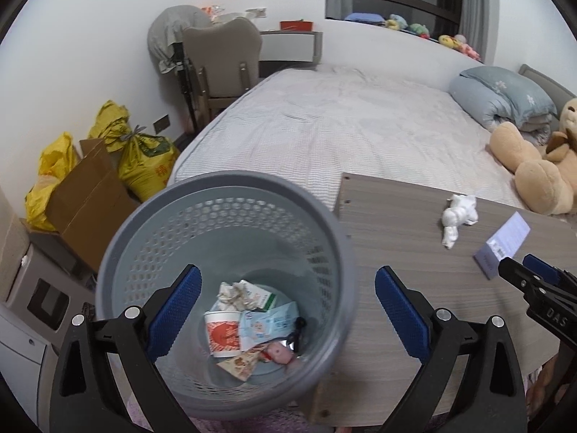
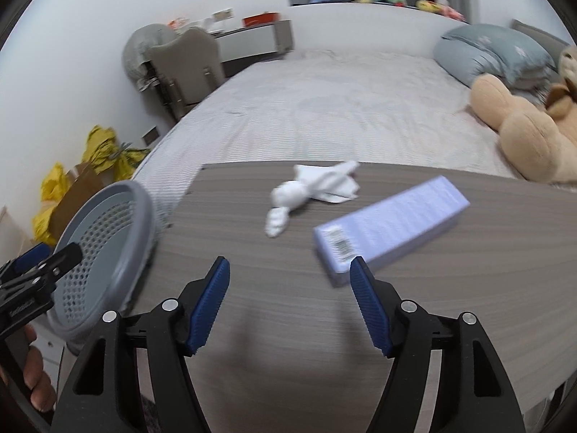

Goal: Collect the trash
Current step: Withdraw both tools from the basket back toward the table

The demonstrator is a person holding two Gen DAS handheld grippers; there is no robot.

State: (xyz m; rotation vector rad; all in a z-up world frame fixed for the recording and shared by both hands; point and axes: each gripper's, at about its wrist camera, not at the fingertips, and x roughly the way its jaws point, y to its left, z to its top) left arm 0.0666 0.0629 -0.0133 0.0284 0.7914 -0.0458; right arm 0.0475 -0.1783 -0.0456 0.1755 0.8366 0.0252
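Jaws apart over wooden board [image 2: 360,324] beside bed [image 2: 324,108], both sets empty.

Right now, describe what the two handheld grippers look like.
Both match: the left gripper and right gripper have black plastic frames of angled struts joined by silver round pins. Their fingers carry blue pads with a fine ribbed texture. White raised lettering shows on the right gripper's black body in the left wrist view. No cables or sleeves show.

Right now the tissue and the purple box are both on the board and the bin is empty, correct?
Not quite. The tissue and box are on the board, but the bin already holds trash: a cup and wrappers, in the left wrist view.
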